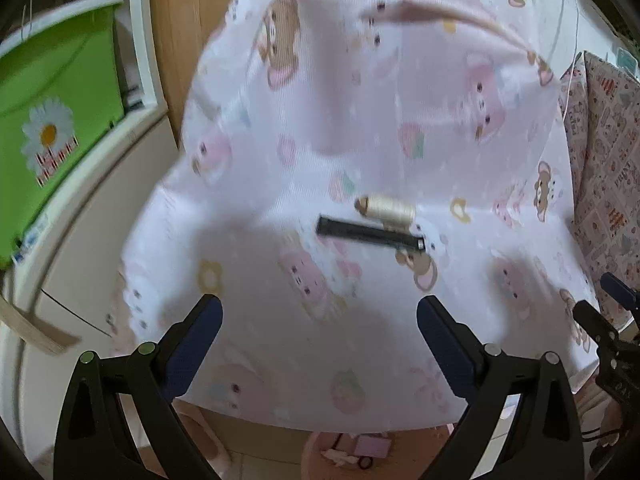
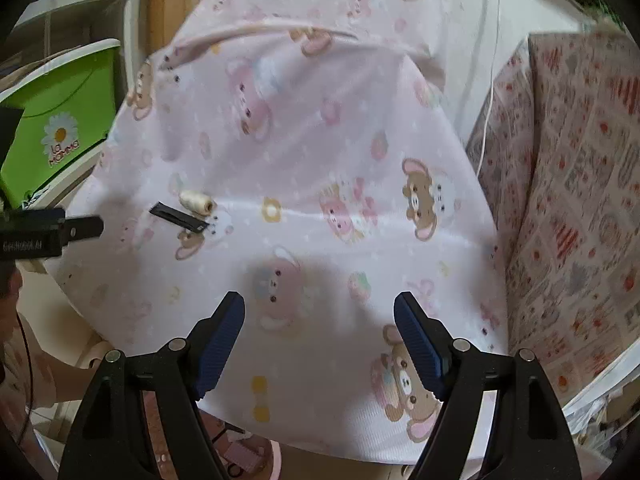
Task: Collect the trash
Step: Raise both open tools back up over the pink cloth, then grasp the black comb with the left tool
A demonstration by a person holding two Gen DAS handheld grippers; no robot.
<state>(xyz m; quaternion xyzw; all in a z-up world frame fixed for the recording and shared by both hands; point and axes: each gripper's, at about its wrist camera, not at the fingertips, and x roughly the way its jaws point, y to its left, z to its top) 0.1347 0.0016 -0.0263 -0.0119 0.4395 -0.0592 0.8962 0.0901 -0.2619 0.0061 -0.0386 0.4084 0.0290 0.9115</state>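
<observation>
A flat black strip [image 1: 370, 233] and a small cream spool of thread [image 1: 386, 209] lie side by side on a pink cartoon-print bed sheet [image 1: 320, 120]. My left gripper [image 1: 319, 314] is open and empty, hovering just short of them. In the right wrist view the strip [image 2: 179, 217] and spool [image 2: 196, 201] lie far to the left of my right gripper [image 2: 319, 312], which is open and empty above the sheet [image 2: 320, 140]. The left gripper's finger [image 2: 82, 227] shows at that view's left edge.
A green bin with a daisy sticker [image 1: 48, 120] stands on a white shelf unit left of the bed. A patterned pillow [image 2: 580, 200] lies at the right. A pink round container with small items [image 1: 348, 456] sits on the floor below the bed edge.
</observation>
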